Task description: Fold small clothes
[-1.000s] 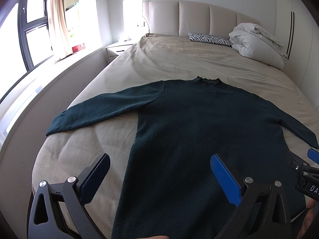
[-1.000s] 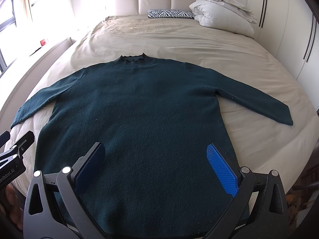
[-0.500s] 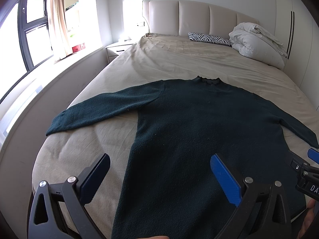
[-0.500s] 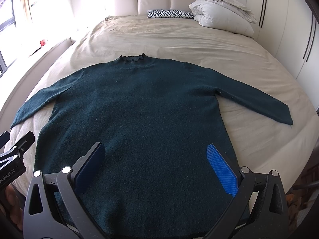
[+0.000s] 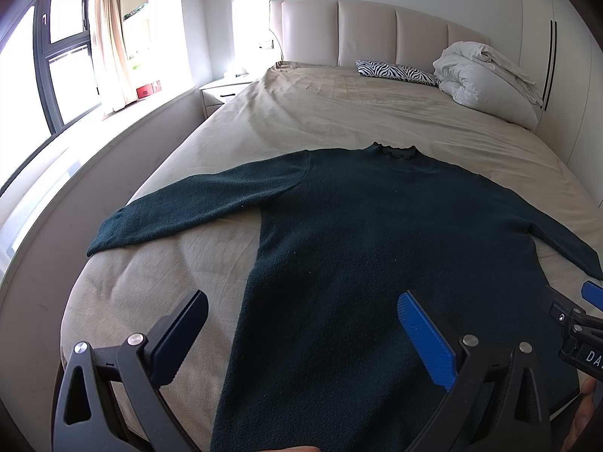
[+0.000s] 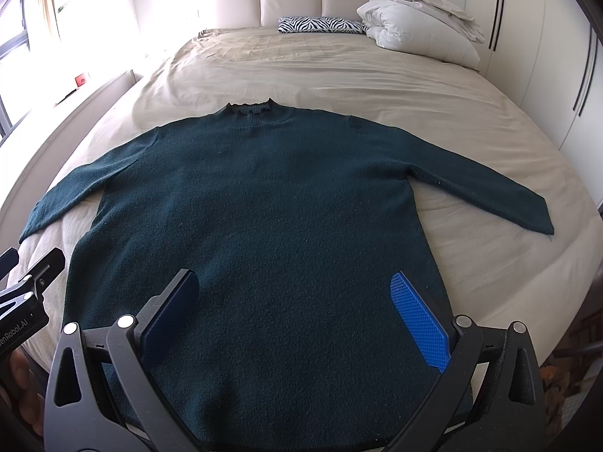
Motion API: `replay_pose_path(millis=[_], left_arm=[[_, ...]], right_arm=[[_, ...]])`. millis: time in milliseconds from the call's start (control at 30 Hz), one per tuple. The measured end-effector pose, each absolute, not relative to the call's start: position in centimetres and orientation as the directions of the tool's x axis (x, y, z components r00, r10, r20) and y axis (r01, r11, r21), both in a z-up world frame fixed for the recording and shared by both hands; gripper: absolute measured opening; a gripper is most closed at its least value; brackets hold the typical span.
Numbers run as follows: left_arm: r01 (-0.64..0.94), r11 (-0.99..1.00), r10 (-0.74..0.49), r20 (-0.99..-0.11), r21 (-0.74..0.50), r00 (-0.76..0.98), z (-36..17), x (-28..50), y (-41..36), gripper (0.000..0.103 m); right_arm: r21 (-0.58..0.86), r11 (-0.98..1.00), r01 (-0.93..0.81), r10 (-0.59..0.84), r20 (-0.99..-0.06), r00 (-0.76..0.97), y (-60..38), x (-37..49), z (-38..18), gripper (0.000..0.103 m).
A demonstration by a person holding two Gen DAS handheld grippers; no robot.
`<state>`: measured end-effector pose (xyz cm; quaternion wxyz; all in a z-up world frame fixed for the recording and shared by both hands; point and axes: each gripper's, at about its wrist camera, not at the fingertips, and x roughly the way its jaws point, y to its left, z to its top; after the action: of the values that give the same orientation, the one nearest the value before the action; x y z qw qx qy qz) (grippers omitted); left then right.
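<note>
A dark green long-sleeved sweater [image 5: 377,233] lies flat on the bed, collar away from me, both sleeves spread out; it also shows in the right wrist view [image 6: 256,203]. My left gripper [image 5: 301,324] is open and empty above the sweater's lower left side. My right gripper [image 6: 294,309] is open and empty above the sweater's hem area. Each gripper shows at the edge of the other's view, the right one [image 5: 576,324] and the left one [image 6: 26,290].
The bed [image 5: 339,113] has a beige sheet and padded headboard. A zebra-print pillow [image 5: 395,71] and a bundled white duvet [image 5: 486,79] lie at the head. A low ledge and window run along the left; wardrobe doors stand on the right.
</note>
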<state>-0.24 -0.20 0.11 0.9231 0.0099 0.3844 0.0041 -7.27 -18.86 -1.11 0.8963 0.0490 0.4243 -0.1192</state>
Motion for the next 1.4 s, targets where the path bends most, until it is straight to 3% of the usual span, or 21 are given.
replay_pose_path(millis=[1400], left_arm=[[0.003, 1.000, 0.015, -0.716, 0.024, 0.698, -1.3, -0.9, 0.6, 0.103]], right_arm=[[-0.009, 0.966, 0.258, -0.168, -0.780, 0.603, -18.8, -7.0, -1.9, 0.103]])
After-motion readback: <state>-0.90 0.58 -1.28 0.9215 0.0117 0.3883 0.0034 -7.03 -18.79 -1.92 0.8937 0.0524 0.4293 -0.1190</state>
